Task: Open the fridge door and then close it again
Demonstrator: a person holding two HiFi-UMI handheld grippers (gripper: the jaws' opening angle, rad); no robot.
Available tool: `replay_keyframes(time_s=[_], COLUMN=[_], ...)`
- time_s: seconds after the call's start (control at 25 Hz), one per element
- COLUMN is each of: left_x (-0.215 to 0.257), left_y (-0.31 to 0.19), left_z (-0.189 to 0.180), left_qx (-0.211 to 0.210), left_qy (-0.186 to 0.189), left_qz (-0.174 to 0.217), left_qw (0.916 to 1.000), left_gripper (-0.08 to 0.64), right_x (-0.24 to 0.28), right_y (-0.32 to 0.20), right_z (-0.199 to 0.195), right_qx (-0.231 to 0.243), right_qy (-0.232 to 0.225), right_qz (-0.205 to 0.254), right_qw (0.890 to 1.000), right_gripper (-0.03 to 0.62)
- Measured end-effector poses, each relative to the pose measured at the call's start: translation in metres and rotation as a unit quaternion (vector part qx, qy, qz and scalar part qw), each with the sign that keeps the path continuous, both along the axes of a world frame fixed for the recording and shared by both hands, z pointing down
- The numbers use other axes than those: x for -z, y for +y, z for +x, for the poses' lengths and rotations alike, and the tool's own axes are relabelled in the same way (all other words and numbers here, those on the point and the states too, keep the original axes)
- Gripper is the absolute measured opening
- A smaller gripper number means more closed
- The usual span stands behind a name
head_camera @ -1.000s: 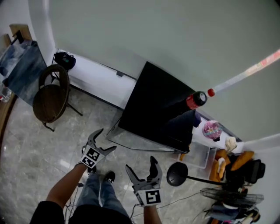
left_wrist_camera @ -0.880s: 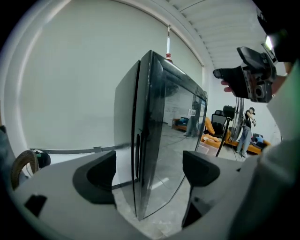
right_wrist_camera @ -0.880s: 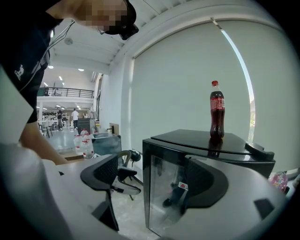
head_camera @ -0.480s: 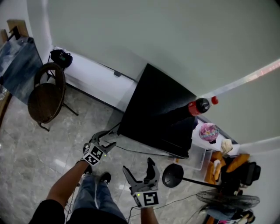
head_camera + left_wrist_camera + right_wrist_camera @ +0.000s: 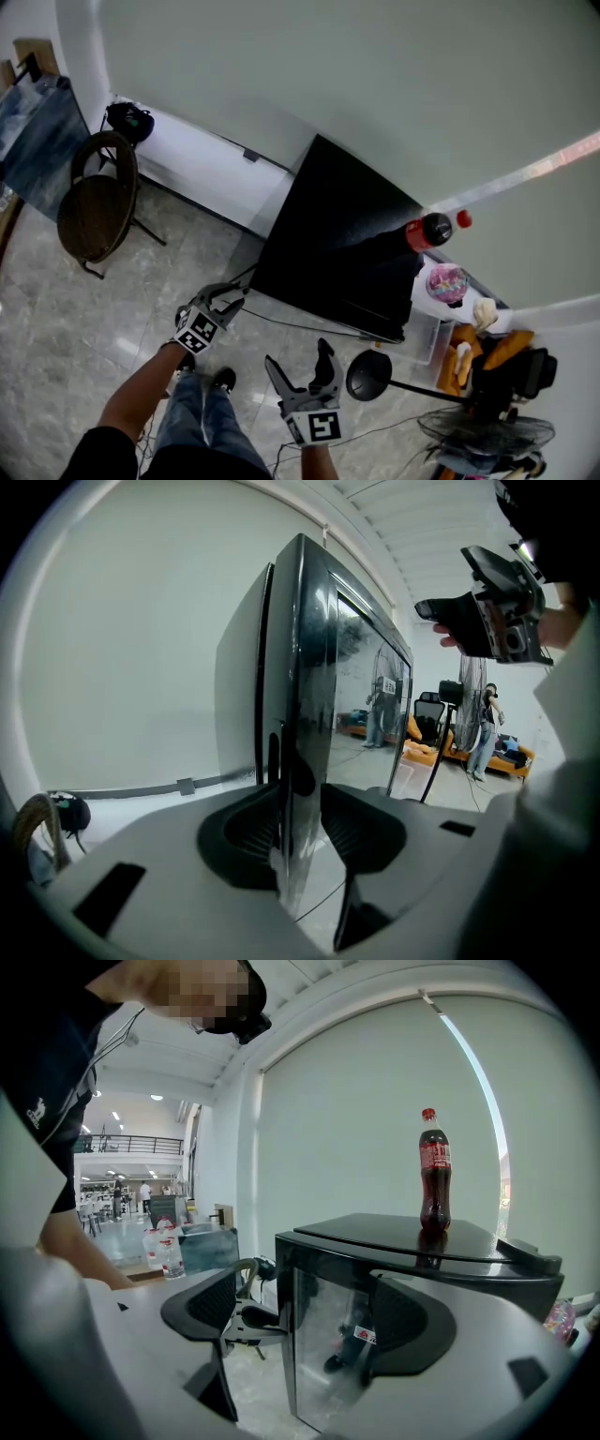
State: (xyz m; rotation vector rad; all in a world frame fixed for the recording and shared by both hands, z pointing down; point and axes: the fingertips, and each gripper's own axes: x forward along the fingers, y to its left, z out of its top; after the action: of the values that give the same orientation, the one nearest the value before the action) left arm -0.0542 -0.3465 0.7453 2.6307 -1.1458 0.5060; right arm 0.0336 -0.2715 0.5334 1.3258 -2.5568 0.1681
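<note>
Head view: left tongs [image 5: 236,300] on door [image 5: 291,298]

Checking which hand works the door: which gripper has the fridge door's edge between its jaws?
The left gripper: its jaws have just been closing on the edge of the fridge door. The right gripper stands open, holding nothing.

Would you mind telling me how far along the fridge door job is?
Nothing is done yet: the fridge door looks shut. In hand: the left gripper has just been closing its jaws onto the door's edge. The right gripper hangs open, empty. Left: pulling the door open, then closing it.
</note>
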Motion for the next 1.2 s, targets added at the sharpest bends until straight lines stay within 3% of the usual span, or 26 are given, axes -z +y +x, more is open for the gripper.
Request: replay_keyframes(time_s=[0.4,0.84,1.0,1.2], left_x=[-0.009,-0.007,-0.006,-0.006], left_y=[0.001,0.004,0.034,0.078], left_z=[0.001,-0.002,-0.001,0.002], left_qx=[-0.046,-0.056,-0.079,-0.064], left_qy=[-0.013,-0.047,-0.045,-0.037], left_qz=[-0.004,-0.014,-0.012,-0.012], left_qw=[0.9988,0.9972,0.9958,0.9972], left_gripper=[0.098,0.084,0.075,0.071], right_x=[0.001,0.006,0.007,0.019], right_y=[-0.001,0.002,0.0,-0.004], right_z=[0.002,-0.002,0.003,0.002], right_qx=[0.005,0.015,0.016,0.048], right_qy=[-0.001,0.001,0.011,0.059], right_qz=[0.002,0.005,0.006,0.038], right_qw=[1.0,1.0,1.0,0.996], right_gripper=[0.453,0.453,0.453,0.445])
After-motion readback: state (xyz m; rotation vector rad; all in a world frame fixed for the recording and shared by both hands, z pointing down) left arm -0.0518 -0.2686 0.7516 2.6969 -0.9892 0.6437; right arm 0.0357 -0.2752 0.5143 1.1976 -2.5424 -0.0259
